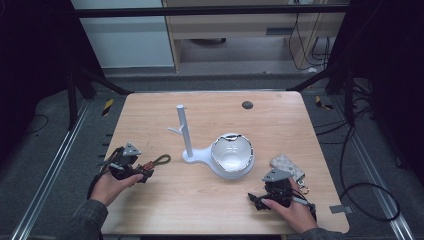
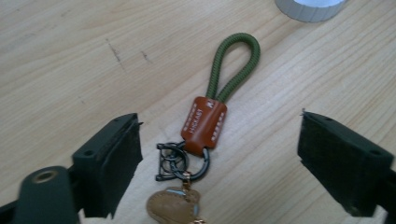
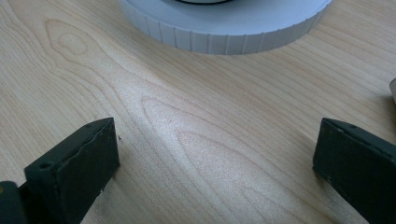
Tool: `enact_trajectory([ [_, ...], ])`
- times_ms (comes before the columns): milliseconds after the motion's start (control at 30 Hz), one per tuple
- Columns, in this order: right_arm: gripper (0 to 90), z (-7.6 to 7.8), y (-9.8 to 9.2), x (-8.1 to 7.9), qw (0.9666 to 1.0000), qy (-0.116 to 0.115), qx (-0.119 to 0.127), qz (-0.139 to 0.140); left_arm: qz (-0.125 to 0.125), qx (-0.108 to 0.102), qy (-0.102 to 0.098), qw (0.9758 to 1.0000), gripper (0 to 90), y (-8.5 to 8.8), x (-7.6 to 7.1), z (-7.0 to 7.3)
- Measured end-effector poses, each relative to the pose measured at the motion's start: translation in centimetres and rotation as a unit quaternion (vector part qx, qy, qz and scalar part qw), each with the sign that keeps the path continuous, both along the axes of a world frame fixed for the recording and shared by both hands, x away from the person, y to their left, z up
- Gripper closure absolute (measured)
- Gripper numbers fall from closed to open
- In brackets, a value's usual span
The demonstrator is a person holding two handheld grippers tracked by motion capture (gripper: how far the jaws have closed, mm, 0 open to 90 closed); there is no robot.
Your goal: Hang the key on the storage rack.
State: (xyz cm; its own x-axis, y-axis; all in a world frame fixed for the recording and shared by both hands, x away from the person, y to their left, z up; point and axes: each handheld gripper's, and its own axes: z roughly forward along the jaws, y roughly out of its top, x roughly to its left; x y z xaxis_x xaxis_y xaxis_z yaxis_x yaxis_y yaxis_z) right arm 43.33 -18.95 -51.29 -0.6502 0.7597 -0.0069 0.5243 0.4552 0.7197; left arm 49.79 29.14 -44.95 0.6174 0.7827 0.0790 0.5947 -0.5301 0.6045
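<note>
1. Keychain w/ green cord loop, brown leather tab & dark metal rings (image 2: pixel 204 123) lies flat on the light wood table (image 1: pixel 165 200), front-left area, left of the white stand base.
2. Left gripper (image 2: pixel 219 154): jaws apart, one each side of the keychain, pads not touching it. Nothing gripped. A tan tag (image 2: pixel 173 205) hangs off the rings, nearest the cam.
3. In the high view, left gripper (image 1: pixel 145 174) sits at the keychain's ring end; cord loop (image 1: pixel 162 159) points toward the stand.
4. Right gripper (image 3: pixel 215 158): jaws wide apart over bare wood, holding nothing; ribbed white round base (image 3: pixel 224 28) just ahead.
5. White stand w/ upright post (image 1: pixel 185 132) & white bowl (image 1: pixel 232 156) sit mid-table; pale patterned pouch (image 1: pixel 287 165) beside right gripper (image 1: pixel 257 199).
</note>
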Motion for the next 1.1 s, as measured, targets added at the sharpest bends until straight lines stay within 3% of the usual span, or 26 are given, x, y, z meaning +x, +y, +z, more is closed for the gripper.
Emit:
enact_trajectory([
  [200, 0.3, 0.0, 0.0, 0.0, 1.0000, 0.000, 0.000, 0.000, -0.025, 0.014, 0.019, 0.9994, 27.6, -0.2, 1.8, 0.7],
  [400, 0.4, 0.0, 0.0, 0.0, 1.0000, 0.000, 0.001, -0.001, -0.059, 0.029, 0.044, 0.9969, 36.8, -1.0, 2.8, 0.2],
  [667, 0.3, 0.0, 0.0, 0.0, 1.0000, -0.001, 0.000, 0.000, -0.072, 0.040, 0.074, 0.9938, 48.8, -0.1, 3.7, -1.1],
  [967, 0.4, 0.0, 0.0, 0.0, 1.0000, -0.001, 0.000, 0.000, -0.100, 0.073, 0.108, 0.9864, 53.7, -0.9, 4.5, -1.5],
  [1100, 0.3, 0.0, 0.0, -0.1, 1.0000, -0.001, 0.000, -0.001, -0.102, 0.079, 0.113, 0.9851, 56.7, -1.0, 4.8, -1.4],
])
